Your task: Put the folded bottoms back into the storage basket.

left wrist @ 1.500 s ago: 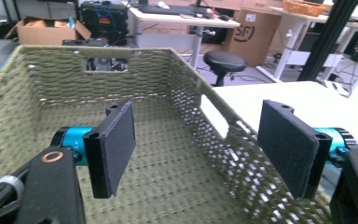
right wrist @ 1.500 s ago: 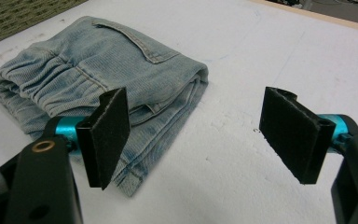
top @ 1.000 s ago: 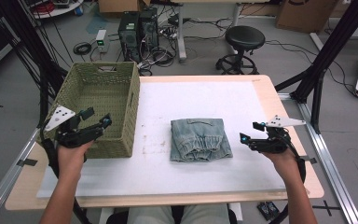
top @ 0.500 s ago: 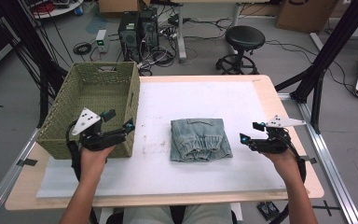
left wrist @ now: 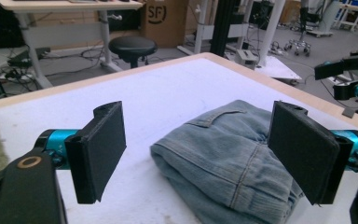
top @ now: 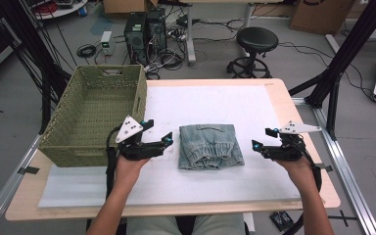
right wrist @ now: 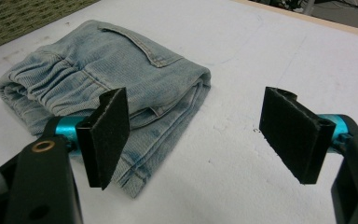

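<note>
— Fingers (left wrist: 100,149) wide apart on the left gripper (top: 160,131)?

— Yes. Just been opening, with nothing between them yet. Wide apart on the right gripper (top: 263,138) too, and empty.

— And the jeans (top: 209,146)?

— Folded flat on the white mat (top: 210,98), right in the middle, between the two grippers. Just beside the left one, a little apart from the right one. Not in the basket (top: 78,155), over at the left.

— So how to pick up well?

— Probably best from both sides at once. Keep low. Slide one finger under the folded edge and keep the other finger on top. Take all the layers, not just the top one.

— Then squeeze?

— Yes, but only once well over the cloth. Squeeze firmly. Lift both sides together and keep level, or risk the fold falling open.

— Then where?

— Likely over to the basket. Lift high enough to clear the rim, then lower gently and let go.
</note>
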{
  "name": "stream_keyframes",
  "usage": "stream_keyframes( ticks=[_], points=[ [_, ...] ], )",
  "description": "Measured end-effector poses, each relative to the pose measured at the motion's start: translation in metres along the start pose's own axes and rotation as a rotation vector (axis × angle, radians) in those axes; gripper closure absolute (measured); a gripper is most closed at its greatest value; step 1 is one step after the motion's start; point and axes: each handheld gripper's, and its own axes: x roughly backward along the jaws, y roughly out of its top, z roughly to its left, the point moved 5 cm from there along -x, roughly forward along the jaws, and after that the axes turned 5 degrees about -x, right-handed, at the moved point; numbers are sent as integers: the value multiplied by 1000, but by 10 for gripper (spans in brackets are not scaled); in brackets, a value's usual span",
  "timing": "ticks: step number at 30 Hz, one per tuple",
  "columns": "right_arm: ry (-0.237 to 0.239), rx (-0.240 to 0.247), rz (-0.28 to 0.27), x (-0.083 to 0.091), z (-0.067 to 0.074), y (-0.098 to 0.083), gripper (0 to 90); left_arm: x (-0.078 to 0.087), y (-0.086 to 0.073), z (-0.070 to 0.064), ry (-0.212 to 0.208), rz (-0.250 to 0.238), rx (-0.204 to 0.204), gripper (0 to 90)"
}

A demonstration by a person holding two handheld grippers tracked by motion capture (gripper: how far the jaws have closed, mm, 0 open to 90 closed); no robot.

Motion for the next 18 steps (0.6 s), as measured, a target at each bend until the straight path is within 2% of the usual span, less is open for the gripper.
stream_keyframes(
  ticks=[2,3,7,11,14,16,17,18],
  points=[
    [0,-1,0,0,0,0,247,-12,-4,-7,-11,22,2,193],
    [0,-1,0,0,0,0,247,-12,-4,-7,-11,22,2,192],
    [1,-2,0,0,0,0,247,-32,-15,-16,-49,62,31,211],
    [4,-1,-1,0,0,0,247,-54,-26,-20,-50,104,59,211],
    [4,-1,1,0,1,0,247,-69,-34,-21,-57,127,97,211],
    [5,-1,0,0,1,0,247,-82,-42,-20,-35,158,102,211],
    [5,-1,0,0,1,0,247,-82,-42,-20,-35,158,102,211],
    [6,1,1,0,0,0,247,-88,-48,-19,-30,182,113,211]
  ],
)
